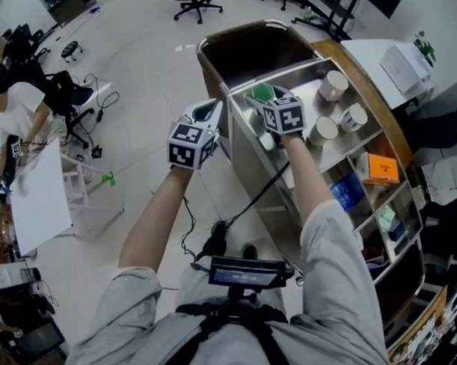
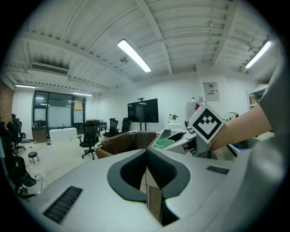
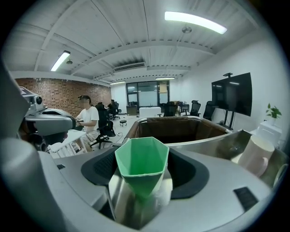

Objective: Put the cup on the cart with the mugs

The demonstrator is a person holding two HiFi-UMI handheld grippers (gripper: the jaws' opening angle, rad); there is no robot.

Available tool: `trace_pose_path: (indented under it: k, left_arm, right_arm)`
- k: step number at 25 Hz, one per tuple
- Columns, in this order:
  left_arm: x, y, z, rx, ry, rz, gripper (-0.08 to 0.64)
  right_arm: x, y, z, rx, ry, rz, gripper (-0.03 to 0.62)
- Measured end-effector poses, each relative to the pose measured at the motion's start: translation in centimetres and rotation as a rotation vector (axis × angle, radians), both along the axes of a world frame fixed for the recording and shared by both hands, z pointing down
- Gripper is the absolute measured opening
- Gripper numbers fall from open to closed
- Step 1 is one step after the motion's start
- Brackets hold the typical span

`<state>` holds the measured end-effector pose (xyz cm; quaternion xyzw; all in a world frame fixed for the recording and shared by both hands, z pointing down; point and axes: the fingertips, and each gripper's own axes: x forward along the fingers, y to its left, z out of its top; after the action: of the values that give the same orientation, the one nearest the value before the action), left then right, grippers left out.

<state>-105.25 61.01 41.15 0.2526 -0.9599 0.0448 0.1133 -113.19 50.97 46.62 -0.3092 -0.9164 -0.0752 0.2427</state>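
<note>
Right gripper (image 1: 261, 102) clamped on the green cup (image 3: 141, 164), mouth upward, held over the cart (image 1: 250, 155) top shelf, short of the mugs (image 1: 333, 84) and not touching them. Mugs lie ahead and to the gripper's right on that shelf. Left gripper (image 2: 147, 181): jaws together, empty, farther from the mugs, off the cart's side; right hand likely finishes.

Bright ceil. strips (image 2: 134, 55), fisheye edges
</note>
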Motion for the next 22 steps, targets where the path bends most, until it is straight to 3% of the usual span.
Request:
trace_pose_path:
  k: [11, 14, 22]
  left_arm:
    - [-0.4, 0.0, 0.7, 0.008, 0.004, 0.0, 0.002]
    - [-0.2, -0.1, 0.8, 0.01, 0.008, -0.002, 0.002]
    - [0.4, 0.2, 1.1, 0.013, 0.009, -0.014, 0.002]
  right_arm:
    - [0.3, -0.2, 2.5, 0.027, 0.05, -0.013, 0.356]
    - [0.5, -0.1, 2.8, 0.017, 0.063, -0.025, 0.39]
    - [0.7, -0.2, 1.8, 0.021, 0.037, -0.017, 0.41]
